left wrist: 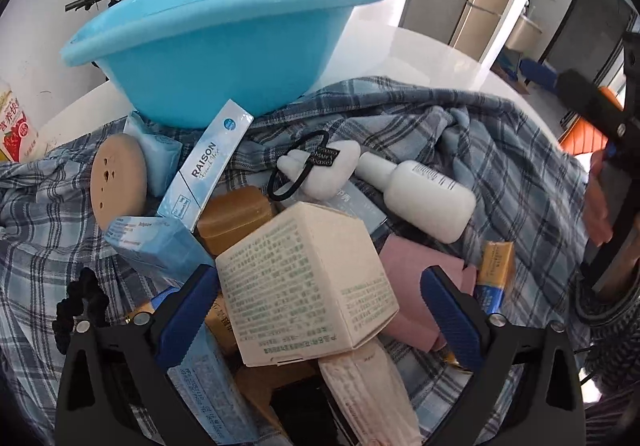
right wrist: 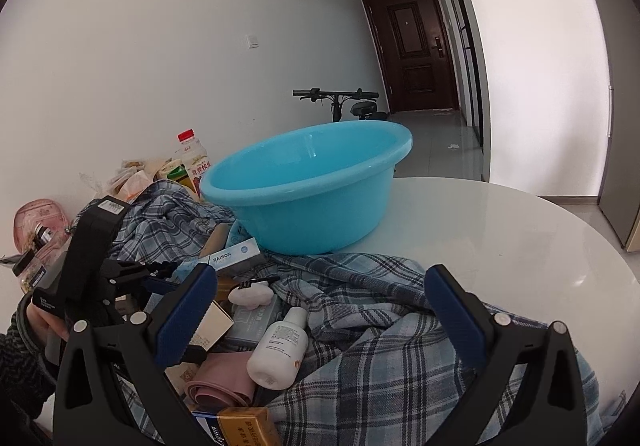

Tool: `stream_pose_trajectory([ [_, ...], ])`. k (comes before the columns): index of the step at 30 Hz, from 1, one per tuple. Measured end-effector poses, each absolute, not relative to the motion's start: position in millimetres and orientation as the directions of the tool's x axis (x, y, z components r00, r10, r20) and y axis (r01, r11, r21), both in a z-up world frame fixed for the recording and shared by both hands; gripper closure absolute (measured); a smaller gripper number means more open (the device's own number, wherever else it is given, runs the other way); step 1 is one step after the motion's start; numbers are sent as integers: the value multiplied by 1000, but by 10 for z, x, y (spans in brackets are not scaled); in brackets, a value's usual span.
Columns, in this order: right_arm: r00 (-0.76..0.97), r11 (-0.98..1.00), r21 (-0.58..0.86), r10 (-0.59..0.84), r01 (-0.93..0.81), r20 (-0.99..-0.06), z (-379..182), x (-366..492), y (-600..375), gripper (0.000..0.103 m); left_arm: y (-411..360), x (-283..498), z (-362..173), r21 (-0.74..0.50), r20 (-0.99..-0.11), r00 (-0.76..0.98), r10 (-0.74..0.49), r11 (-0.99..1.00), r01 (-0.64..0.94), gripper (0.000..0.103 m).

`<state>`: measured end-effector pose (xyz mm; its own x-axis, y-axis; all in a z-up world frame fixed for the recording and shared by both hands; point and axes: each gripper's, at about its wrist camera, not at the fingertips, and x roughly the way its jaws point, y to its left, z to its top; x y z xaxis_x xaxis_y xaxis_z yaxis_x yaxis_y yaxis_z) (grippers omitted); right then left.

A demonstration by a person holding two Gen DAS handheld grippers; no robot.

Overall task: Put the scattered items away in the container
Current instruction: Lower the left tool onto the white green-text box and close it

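A blue plastic basin stands at the back of a pile of small items on a plaid cloth. My left gripper is open, its jaws either side of a cream carton without closing on it. Around it lie a white bottle, a RAISON box, a brown soap bar, a white plush with a black hair tie and a pink pouch. My right gripper is open and empty above the white bottle, short of the basin.
A round white table carries everything. A drink bottle, snack bags and a pink pouch sit at the left by the wall. A bicycle and a dark door stand behind.
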<state>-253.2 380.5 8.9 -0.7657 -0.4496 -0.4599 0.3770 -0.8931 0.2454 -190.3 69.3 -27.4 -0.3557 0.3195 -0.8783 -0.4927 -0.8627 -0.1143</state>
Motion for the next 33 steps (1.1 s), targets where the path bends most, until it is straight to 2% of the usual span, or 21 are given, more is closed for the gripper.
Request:
stream_pose_trajectory([
  [1, -763, -893, 244, -451, 379, -463, 82, -2530, 3803, 0, 692, -1898, -253, -90, -878, -374, 300, -870, -486, 24],
  [10, -752, -891, 243, -453, 383, -479, 43, -2528, 3790, 0, 769, -1792, -199, -39, -873, -392, 292, -841, -539, 28],
  [13, -750, -893, 245, -451, 379, -484, 34, -2536, 3790, 0, 765, -1801, -215, -47, -877, -380, 293, -840, -541, 28],
  [17, -737, -891, 242, -453, 384, -501, 18, -2549, 3771, 0, 749, -1852, -330, -74, -906, -319, 279, -845, -530, 15],
  [23, -718, -891, 200, -448, 408, -533, -31, -2548, 3657, 0, 710, -1913, -383, -105, -910, -298, 289, -854, -509, 15],
  [28, -708, -891, 195, -446, 411, -548, -68, -2566, 3634, 0, 655, -1929, -340, -160, -889, -297, 347, -846, -509, 15],
  [29, -705, -891, 193, -444, 410, -552, -77, -2575, 3633, 0, 663, -1928, -348, -162, -892, -288, 347, -842, -515, 19],
  [30, -700, -889, 192, -447, 415, -557, -86, -2579, 3626, 0, 676, -1923, -362, -153, -898, -282, 338, -840, -520, 28],
  [33, -702, -886, 185, -452, 425, -551, -88, -2566, 3613, 0, 713, -1878, -346, -82, -896, -332, 295, -844, -529, 30],
])
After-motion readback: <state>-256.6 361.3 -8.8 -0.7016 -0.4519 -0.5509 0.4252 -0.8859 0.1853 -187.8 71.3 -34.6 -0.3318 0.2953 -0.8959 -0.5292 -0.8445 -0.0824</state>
